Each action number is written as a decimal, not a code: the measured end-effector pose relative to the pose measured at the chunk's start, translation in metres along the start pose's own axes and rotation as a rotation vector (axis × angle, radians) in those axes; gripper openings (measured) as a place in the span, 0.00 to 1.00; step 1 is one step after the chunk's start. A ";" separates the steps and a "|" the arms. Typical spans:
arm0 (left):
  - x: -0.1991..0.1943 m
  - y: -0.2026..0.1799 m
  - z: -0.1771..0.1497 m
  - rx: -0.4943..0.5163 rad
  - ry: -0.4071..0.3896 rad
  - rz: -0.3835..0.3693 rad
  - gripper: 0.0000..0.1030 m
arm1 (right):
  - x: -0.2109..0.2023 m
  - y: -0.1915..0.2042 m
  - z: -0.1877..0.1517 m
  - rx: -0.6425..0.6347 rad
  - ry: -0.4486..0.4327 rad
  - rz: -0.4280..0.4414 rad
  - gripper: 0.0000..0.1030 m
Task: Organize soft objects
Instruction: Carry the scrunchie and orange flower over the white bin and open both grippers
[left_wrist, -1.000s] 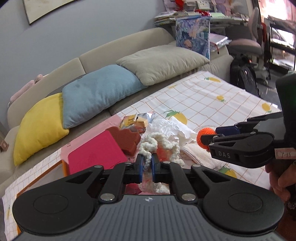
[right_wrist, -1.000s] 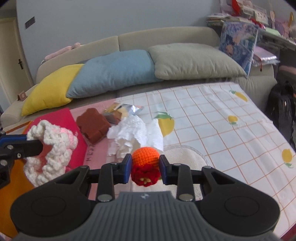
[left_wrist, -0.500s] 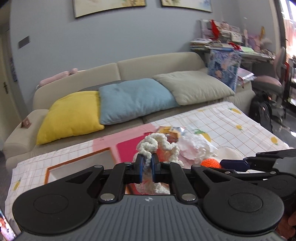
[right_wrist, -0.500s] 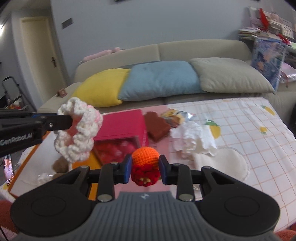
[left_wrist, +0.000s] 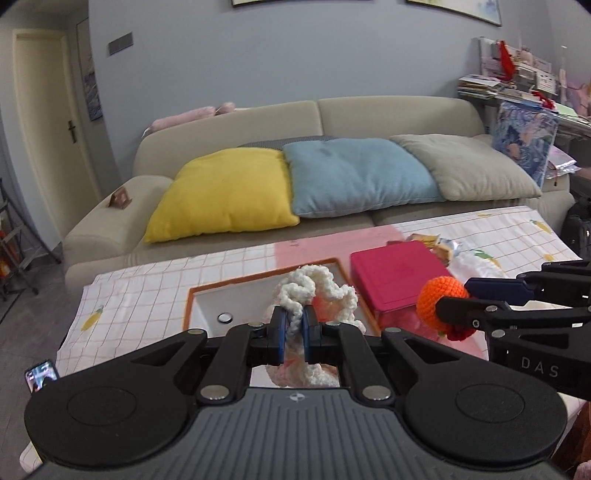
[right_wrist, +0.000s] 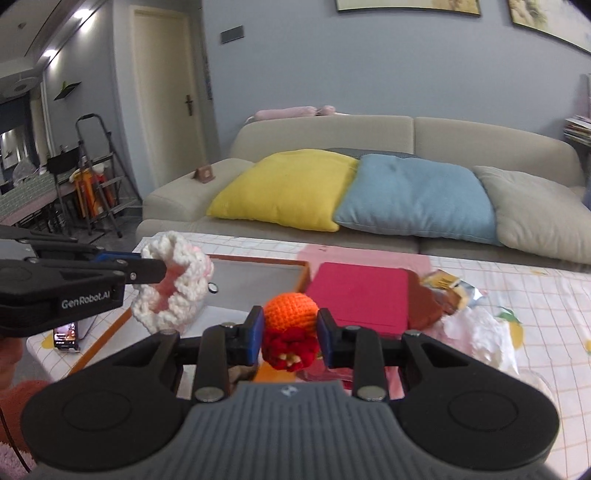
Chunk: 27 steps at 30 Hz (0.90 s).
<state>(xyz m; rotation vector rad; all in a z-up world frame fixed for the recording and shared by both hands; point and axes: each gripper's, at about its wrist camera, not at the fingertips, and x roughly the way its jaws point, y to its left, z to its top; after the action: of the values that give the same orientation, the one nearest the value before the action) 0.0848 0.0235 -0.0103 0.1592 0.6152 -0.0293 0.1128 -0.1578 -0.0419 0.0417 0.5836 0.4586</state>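
Note:
My left gripper (left_wrist: 293, 326) is shut on a white and pink crocheted ring (left_wrist: 325, 291), which hangs in the air over an orange-rimmed white tray (left_wrist: 207, 306). The same crocheted ring (right_wrist: 173, 288) shows at the left of the right wrist view, pinched by the left gripper (right_wrist: 159, 271). My right gripper (right_wrist: 290, 334) is shut on an orange crocheted ball with a red base (right_wrist: 290, 314), held above the table near the tray (right_wrist: 258, 273). In the left wrist view that orange ball (left_wrist: 437, 301) sits in the right gripper (left_wrist: 443, 302) at the right.
A magenta box (left_wrist: 391, 273) stands right of the tray, with a brown felt piece (right_wrist: 424, 306), snack wrappers (right_wrist: 448, 288) and crumpled white tissue (right_wrist: 480, 332) beyond. A phone (left_wrist: 40, 378) lies at the table's left edge. A sofa (left_wrist: 332, 122) with several cushions runs behind.
Both grippers have swung left and risen with their crocheted pieces, from over the tissue and wrappers to above the tray. The views rolled level; both grips are unchanged.

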 end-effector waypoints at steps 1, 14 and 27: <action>0.002 0.004 -0.002 -0.003 0.008 0.007 0.09 | 0.004 0.004 0.002 -0.006 0.005 0.005 0.29; 0.047 0.037 -0.011 0.013 0.110 0.041 0.09 | 0.075 0.033 0.028 -0.131 0.080 0.032 0.29; 0.105 0.050 -0.025 0.019 0.257 0.011 0.09 | 0.146 0.057 0.025 -0.315 0.199 -0.015 0.29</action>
<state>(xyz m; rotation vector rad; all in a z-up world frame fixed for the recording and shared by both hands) 0.1601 0.0786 -0.0844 0.1866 0.8705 -0.0041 0.2108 -0.0422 -0.0874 -0.3117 0.7001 0.5393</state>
